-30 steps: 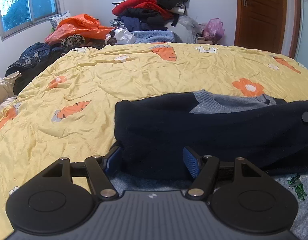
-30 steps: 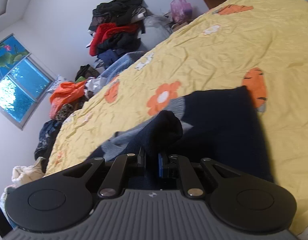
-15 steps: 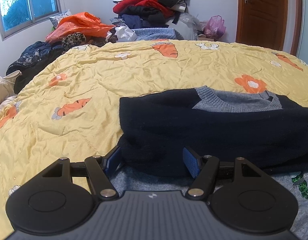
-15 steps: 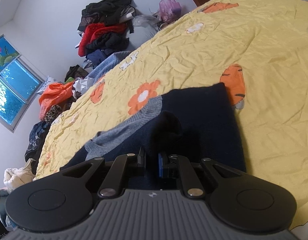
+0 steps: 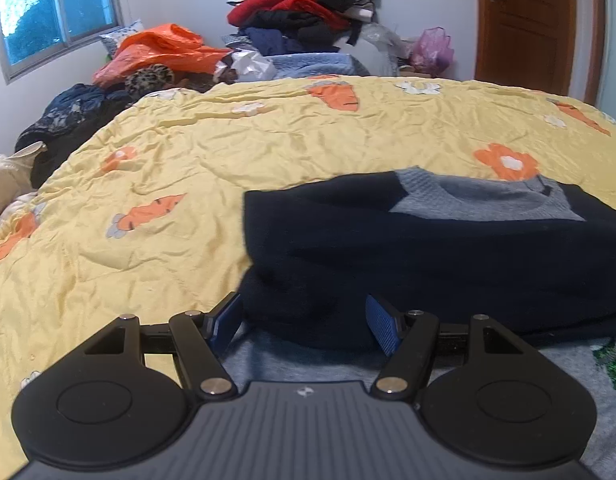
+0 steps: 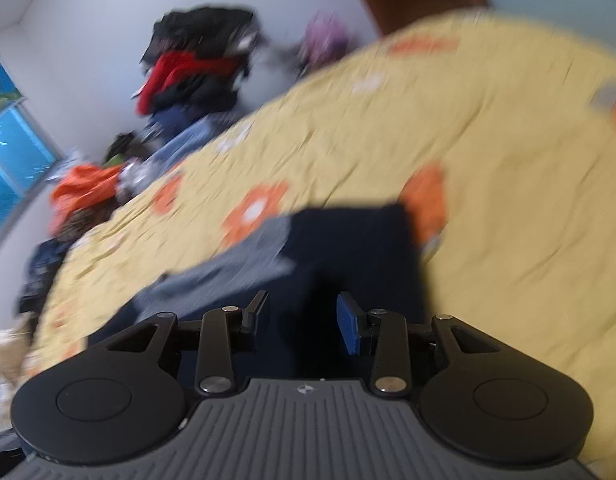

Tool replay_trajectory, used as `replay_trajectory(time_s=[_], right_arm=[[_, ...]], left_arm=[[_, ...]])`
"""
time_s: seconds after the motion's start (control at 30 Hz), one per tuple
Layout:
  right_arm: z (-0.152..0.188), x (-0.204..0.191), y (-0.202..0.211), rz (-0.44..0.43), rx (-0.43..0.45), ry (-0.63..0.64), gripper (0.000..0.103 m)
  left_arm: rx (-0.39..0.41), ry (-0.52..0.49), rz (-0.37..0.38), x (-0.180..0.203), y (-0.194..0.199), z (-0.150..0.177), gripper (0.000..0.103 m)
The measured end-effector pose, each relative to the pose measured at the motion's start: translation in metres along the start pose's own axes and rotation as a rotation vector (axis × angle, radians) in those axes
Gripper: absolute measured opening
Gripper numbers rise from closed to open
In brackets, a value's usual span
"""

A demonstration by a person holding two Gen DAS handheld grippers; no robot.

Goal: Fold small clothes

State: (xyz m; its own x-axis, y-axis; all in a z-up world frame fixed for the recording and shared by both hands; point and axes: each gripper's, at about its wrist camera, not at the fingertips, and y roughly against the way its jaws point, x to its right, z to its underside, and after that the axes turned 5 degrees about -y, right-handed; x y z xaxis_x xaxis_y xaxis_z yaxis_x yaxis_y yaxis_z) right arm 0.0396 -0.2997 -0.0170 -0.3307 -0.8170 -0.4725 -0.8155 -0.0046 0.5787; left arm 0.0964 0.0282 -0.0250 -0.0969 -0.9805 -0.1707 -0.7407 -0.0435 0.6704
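Both grippers, left and right, are hovering with jaws spread over the sweater; its loose fold risks springing open.

Sweater ahead of the fingers: matt dark knit, grey ribbed collar. Quilt beyond: yellow crinkled cloth. Left gripper: matt black plastic, blue ridged pads.

Bed under a wrinkled yellow quilt, carrots and flowers printed.
Lying flat near its front edge: a folded navy sweater with grey collar, directly on the quilt.
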Motion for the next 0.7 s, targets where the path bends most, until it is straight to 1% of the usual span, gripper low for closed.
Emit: replay_trajectory(time_s=[0.03, 0.1, 0.17, 0.2, 0.27, 0.3, 0.37, 0.43, 0.5, 0.57, 0.6, 0.63, 0.67, 0.7], right_arm=[[0.000, -0.004, -0.002, 0.000, -0.005, 0.033, 0.044], [0.002, -0.011, -0.012, -0.016, -0.053, 0.080, 0.044], [0.005, -0.011, -0.025, 0.005, -0.098, 0.092, 0.044], [0.005, -0.008, -0.025, 0.016, -0.093, 0.067, 0.045], [0.003, 0.000, -0.015, 0.002, -0.039, 0.004, 0.046], [0.003, 0.003, -0.009, 0.001, -0.017, -0.007, 0.046], [0.001, 0.004, -0.002, -0.006, 0.002, -0.005, 0.046], [0.000, 0.005, 0.002, -0.061, -0.004, -0.005, 0.046], [-0.001, 0.008, 0.001, -0.170, -0.044, -0.025, 0.047], [0.000, 0.011, -0.005, -0.239, -0.097, -0.059, 0.051], [0.002, 0.012, -0.010, -0.249, -0.135, -0.061, 0.054], [0.004, 0.011, -0.016, -0.239, -0.188, -0.050, 0.055], [0.007, 0.009, -0.021, -0.207, -0.227, -0.031, 0.055], [0.010, 0.007, -0.021, -0.180, -0.234, 0.001, 0.055]], left_arm=[[-0.005, 0.009, -0.007, -0.003, -0.002, 0.001, 0.068], [-0.021, 0.029, -0.024, -0.010, -0.006, 0.003, 0.068], [-0.044, 0.047, -0.044, -0.017, -0.010, 0.005, 0.068], [-0.049, 0.055, -0.042, -0.020, -0.010, 0.005, 0.068], [-0.035, 0.065, -0.020, -0.023, -0.003, 0.006, 0.068], [-0.027, 0.063, -0.012, -0.022, 0.000, 0.006, 0.068], [-0.019, 0.051, 0.010, -0.016, 0.003, 0.002, 0.068], [-0.016, 0.042, 0.039, -0.007, 0.004, -0.001, 0.068], [-0.019, 0.027, 0.057, 0.004, 0.002, -0.002, 0.068], [-0.027, 0.002, 0.051, 0.015, -0.001, -0.001, 0.068], [-0.028, -0.011, 0.043, 0.018, -0.001, 0.000, 0.068], [-0.029, -0.022, 0.034, 0.021, -0.002, 0.001, 0.068], [-0.031, -0.028, 0.029, 0.022, -0.002, 0.002, 0.068], [-0.031, -0.029, 0.029, 0.021, -0.001, 0.003, 0.068]])
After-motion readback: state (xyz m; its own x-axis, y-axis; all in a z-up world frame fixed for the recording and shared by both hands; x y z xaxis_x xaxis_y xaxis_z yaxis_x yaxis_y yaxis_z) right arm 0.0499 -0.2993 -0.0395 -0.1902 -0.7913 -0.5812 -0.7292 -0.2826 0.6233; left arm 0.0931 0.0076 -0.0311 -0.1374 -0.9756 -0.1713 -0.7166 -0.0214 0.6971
